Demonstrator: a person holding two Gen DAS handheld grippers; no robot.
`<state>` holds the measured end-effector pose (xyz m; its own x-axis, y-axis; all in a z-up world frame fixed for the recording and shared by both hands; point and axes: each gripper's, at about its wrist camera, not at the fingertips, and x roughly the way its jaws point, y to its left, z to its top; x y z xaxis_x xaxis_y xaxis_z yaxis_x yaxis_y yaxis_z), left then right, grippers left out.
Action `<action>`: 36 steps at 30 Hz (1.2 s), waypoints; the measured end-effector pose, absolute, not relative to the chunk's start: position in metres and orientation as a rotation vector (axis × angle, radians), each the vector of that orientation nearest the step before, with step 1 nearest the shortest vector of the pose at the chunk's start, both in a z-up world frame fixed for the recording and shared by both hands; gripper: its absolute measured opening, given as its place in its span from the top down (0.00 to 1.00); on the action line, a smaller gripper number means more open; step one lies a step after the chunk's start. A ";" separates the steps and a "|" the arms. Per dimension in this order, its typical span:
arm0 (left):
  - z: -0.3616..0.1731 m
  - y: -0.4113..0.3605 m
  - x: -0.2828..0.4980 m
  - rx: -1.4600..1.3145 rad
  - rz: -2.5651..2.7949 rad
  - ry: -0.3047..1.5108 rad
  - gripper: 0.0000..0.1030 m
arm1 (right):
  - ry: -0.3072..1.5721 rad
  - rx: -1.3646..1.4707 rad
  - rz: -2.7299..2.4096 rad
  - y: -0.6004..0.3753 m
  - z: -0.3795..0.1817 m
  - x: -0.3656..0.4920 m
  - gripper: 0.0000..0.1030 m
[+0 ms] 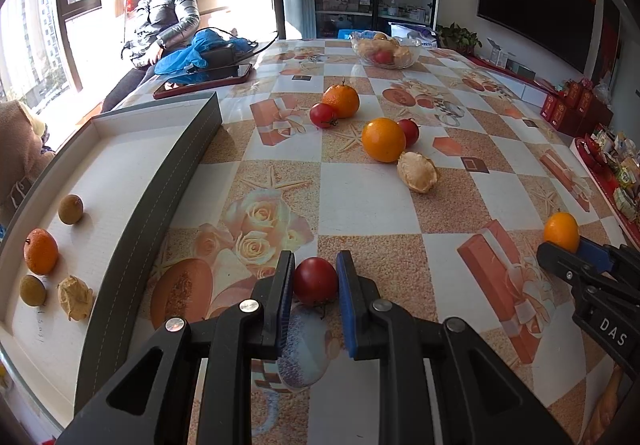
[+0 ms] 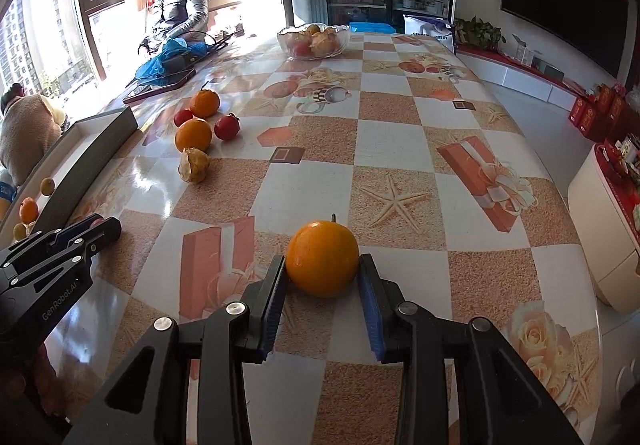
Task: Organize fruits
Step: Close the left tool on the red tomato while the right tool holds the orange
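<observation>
My left gripper [image 1: 315, 269] is shut on a red tomato [image 1: 315, 281] just above the patterned tabletop. My right gripper [image 2: 323, 269] is shut on an orange [image 2: 322, 257], also seen as an orange [image 1: 561, 232] at the right of the left wrist view. To the left lies a shallow white tray with a dark rim [image 1: 176, 181]; it holds an orange [image 1: 40, 251], two small brown fruits [image 1: 71, 209] and a pale husked fruit [image 1: 75, 297]. Loose on the table further out are two oranges [image 1: 383, 139], two tomatoes [image 1: 322, 115] and a husked fruit [image 1: 417, 172].
A glass bowl [image 1: 386, 49] of fruit stands at the far end of the table. A phone, a tablet [image 1: 204, 83] and a blue bag lie at the far left edge. A person in a dark jacket [image 1: 164, 17] sits by the window.
</observation>
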<state>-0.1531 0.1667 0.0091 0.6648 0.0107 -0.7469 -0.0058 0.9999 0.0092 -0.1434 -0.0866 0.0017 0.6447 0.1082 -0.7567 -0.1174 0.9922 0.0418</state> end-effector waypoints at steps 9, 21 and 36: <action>0.009 0.166 -0.154 0.008 0.010 0.843 0.78 | 0.861 -0.013 0.127 -0.087 0.002 -0.143 0.64; 0.009 0.166 -0.153 0.008 0.011 0.843 0.78 | 0.861 -0.012 0.128 -0.086 0.002 -0.143 0.64; 0.009 0.167 -0.153 -0.005 0.001 0.844 0.78 | 0.862 -0.016 0.127 -0.086 0.002 -0.143 0.64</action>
